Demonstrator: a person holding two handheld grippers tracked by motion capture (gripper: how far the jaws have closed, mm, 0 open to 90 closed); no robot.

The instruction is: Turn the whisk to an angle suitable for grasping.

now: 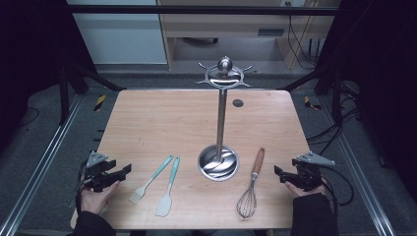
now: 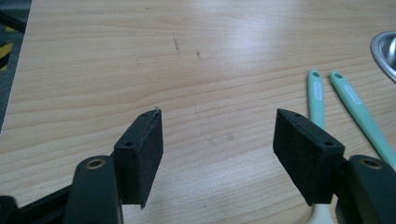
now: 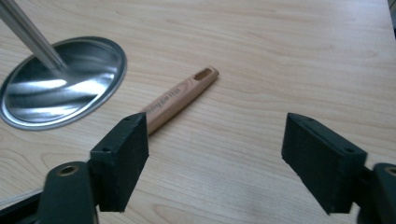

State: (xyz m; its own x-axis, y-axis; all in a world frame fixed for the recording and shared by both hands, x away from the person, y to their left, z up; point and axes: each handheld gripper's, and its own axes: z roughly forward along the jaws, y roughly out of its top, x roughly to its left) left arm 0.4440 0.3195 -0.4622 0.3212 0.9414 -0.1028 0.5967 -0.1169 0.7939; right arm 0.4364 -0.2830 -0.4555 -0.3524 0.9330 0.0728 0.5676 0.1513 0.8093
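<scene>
A steel utensil stand [image 1: 219, 162] with a round base, a tall pole and a ring of hooks on top rises from the wooden table [image 1: 162, 113]. Left of its base lie two mint-handled tools: a brush [image 1: 150, 180] and a spatula [image 1: 168, 188]. To the base's right lies a whisk [image 1: 251, 186] with a wooden handle [image 3: 180, 99]. My left gripper [image 1: 125, 170] rests at the table's left edge, open, nothing between its jaws. My right gripper [image 1: 279, 173] is at the right edge, open and empty, just right of the whisk handle.
A small dark hole [image 1: 238, 103] sits in the tabletop near the far edge. Metal rails [image 1: 44, 162] run along both sides of the table. Cables [image 1: 339, 128] lie on the floor to the right. Bare wood spreads across the table's far half.
</scene>
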